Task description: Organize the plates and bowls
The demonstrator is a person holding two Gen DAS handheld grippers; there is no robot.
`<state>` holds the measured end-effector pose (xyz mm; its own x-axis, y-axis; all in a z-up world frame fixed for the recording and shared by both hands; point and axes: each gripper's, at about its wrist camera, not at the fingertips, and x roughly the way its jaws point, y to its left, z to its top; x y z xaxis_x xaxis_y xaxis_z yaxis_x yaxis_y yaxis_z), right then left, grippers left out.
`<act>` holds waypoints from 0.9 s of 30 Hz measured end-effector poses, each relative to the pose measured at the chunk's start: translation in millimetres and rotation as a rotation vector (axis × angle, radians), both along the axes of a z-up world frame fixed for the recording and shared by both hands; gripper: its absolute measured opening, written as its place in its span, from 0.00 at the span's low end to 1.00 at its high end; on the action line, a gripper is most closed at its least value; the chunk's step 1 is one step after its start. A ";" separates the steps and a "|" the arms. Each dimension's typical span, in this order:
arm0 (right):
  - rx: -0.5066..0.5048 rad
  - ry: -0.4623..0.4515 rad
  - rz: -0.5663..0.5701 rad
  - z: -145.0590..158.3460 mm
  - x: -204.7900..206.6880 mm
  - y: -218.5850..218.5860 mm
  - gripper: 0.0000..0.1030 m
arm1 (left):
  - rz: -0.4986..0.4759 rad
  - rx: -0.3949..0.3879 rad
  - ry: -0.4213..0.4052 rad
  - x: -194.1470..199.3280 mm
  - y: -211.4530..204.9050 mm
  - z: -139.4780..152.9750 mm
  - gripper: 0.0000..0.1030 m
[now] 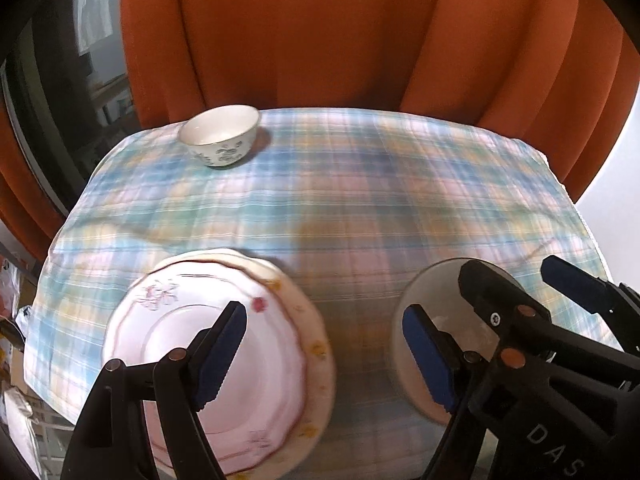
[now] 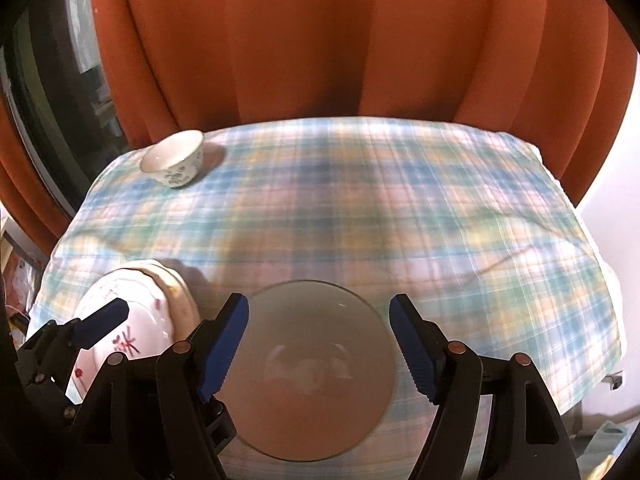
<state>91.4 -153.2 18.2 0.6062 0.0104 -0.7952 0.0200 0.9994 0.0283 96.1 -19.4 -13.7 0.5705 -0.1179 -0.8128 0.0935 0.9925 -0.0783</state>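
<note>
Plaid tablecloth (image 2: 400, 208), two stacked plates (image 1: 240, 360), one white bowl (image 1: 220, 136), one glass bowl (image 2: 312, 368)

Left claw (image 1: 326, 354): two black plastic arms of moulded, ribbed form, each ending in a blue pad with a toothed inner edge. One finger (image 1: 222, 354) shows round copper-coloured rivets at its pivots.

Right claw (image 2: 318, 350): same build. Black arms, blue serrated pads, one finger (image 2: 224, 344) on each side, with copper-coloured round rivets paired at the joints of both arms. Seen from the left wrist camera, its black body carries a small cross-head screw and pale raised lettering reading "DAS", cut off at the frame edge.
</note>
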 end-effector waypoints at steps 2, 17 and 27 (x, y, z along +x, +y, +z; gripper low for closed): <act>0.008 -0.003 0.010 2.1 0.3 14.6 0.74 | 0.001 0.000 -0.005 0.3 13.2 2.6 0.80; 0.046 0.013 0.006 4.5 10.4 114.4 0.74 | -0.047 -0.048 0.006 9.9 116.7 9.8 0.81; -0.005 0.011 -0.058 -1.5 24.7 157.1 0.74 | -0.015 -0.081 0.026 25.1 158.2 4.9 0.76</act>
<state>116.1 3.8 16.7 0.5968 -0.0289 -0.8018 0.0782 0.9967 0.0224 121.3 138.8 -8.8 0.5471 -0.1924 -0.8146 0.1057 0.9813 -0.1608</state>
